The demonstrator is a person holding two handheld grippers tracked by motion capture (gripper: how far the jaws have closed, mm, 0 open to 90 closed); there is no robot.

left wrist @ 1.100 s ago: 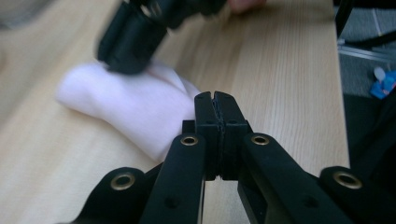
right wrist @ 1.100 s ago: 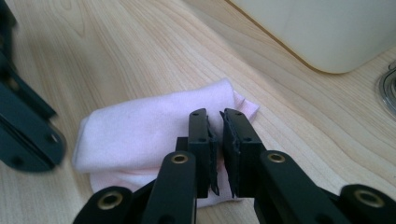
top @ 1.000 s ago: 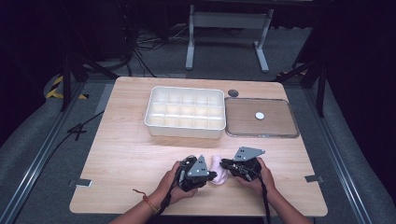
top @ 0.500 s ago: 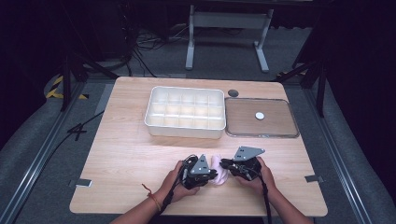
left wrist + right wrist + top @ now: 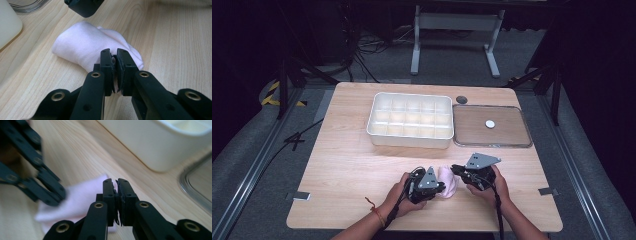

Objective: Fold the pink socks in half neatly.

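Observation:
A pale pink folded cloth lies on the wooden table near its front edge, between my two grippers. My left gripper comes at it from the left. In the left gripper view its jaws are shut, pinching a fold of the cloth. My right gripper meets the cloth from the right. Its jaws have just closed further and stand shut on a raised corner of the cloth. Each gripper view also shows the other gripper across the cloth: the right one and the left one.
A white compartment box stands at the middle back of the table. Right of it lies a shallow clear-rimmed tray with a small white disc in it. A small dark round thing sits behind them.

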